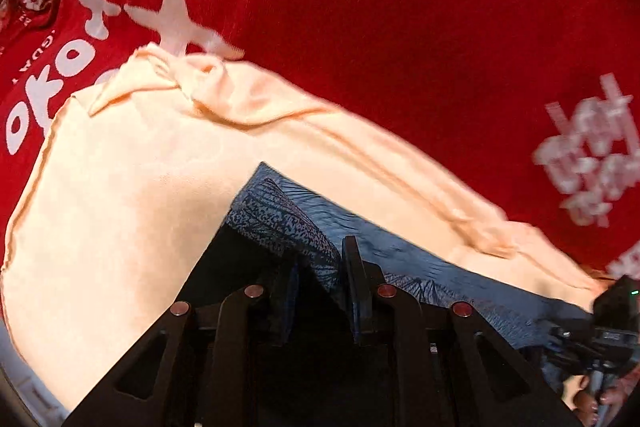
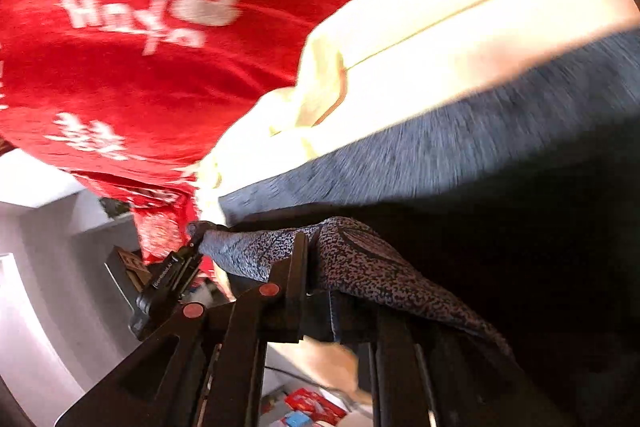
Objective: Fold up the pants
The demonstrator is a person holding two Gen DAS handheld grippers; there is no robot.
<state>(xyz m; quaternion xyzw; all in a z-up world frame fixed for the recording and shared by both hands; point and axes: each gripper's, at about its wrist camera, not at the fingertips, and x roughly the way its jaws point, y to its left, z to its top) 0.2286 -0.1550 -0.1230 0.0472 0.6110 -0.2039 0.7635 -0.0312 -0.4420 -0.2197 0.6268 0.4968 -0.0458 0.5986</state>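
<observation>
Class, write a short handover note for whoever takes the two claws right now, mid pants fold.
Left claw: shut on the edge of the blue patterned pants.
Right claw: shut on another part of the same edge; the left claw shows beside it, also pinching the cloth.
Pants: lifted above a cream cloth that lies on a red printed cloth.
Done: both grips made, edge raised.
Left: lay the edge over, smooth, finish folding. Blur hides how far the fold has gone.
</observation>
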